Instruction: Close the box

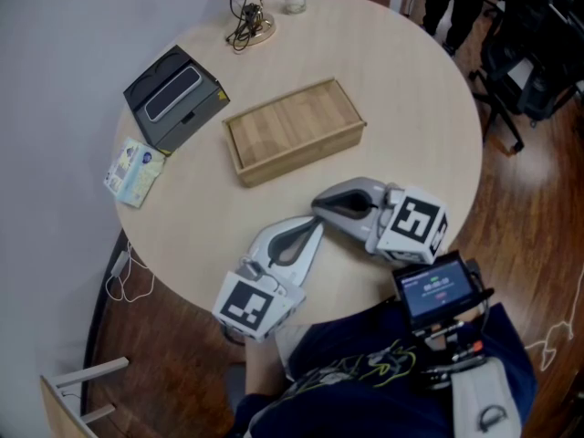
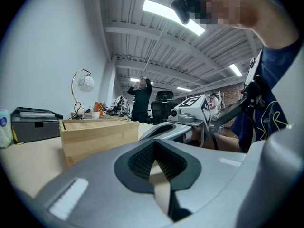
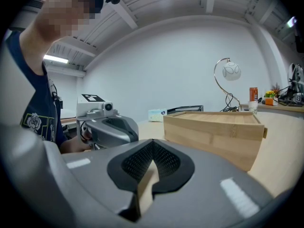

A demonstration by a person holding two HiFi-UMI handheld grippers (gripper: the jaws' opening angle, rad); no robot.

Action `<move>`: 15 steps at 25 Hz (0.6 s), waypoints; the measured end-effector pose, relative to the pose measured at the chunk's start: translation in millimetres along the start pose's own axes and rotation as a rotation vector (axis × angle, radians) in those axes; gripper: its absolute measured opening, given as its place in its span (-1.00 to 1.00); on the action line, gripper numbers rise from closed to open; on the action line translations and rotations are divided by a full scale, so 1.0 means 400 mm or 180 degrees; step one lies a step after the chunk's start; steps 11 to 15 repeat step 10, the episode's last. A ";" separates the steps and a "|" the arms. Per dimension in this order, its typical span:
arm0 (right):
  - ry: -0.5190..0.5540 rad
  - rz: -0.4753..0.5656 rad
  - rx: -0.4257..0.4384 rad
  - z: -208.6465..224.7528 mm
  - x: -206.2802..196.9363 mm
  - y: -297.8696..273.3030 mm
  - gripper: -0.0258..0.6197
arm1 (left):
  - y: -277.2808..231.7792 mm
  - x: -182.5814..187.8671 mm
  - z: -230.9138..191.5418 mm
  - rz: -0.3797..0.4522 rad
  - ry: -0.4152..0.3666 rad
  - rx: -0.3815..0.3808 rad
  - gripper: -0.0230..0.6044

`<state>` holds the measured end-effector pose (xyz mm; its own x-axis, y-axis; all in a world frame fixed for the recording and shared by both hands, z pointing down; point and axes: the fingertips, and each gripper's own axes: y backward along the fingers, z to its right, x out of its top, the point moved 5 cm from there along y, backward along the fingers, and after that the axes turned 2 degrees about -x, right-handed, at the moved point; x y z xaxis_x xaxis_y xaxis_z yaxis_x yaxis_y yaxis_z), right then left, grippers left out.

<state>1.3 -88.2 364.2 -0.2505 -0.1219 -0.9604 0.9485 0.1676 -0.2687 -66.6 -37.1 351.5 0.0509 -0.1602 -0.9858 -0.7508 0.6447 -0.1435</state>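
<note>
Head view, left to right: a tissue pack (image 1: 134,173) sits right at the left edge of the round table (image 1: 429,108). A black device (image 1: 175,97) lies just beside it, and a lamp base (image 1: 248,27) with a bundled cord is at the far edge. The wooden box (image 1: 294,130) lies mid-table, angled, with a flat wood panel across its top inside the rim. It touches nothing and has bare table on every side.

Nearer the person, the left gripper (image 1: 315,225) has its claw together with nothing in it. It lies on the table pointing toward the box, a clear strip away. The right gripper (image 1: 318,204) also has its claw together and empty, with its tip just beside the left one's. The right half of the table is bare to its edge. An office chair (image 1: 525,71) stands on the floor beyond.
</note>
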 end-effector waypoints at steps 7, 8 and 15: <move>0.0004 -0.0006 0.0001 0.000 0.001 0.000 -0.90 | 0.000 0.002 0.000 0.0015 -0.0016 -0.0005 -0.92; 0.0004 -0.0007 -0.0001 0.000 0.001 0.000 -0.90 | 0.000 0.002 -0.001 0.0016 -0.0021 -0.0006 -0.92; 0.0001 -0.0011 -0.0003 0.000 0.001 0.000 -0.90 | 0.000 0.002 -0.001 0.0017 -0.0028 -0.0009 -0.92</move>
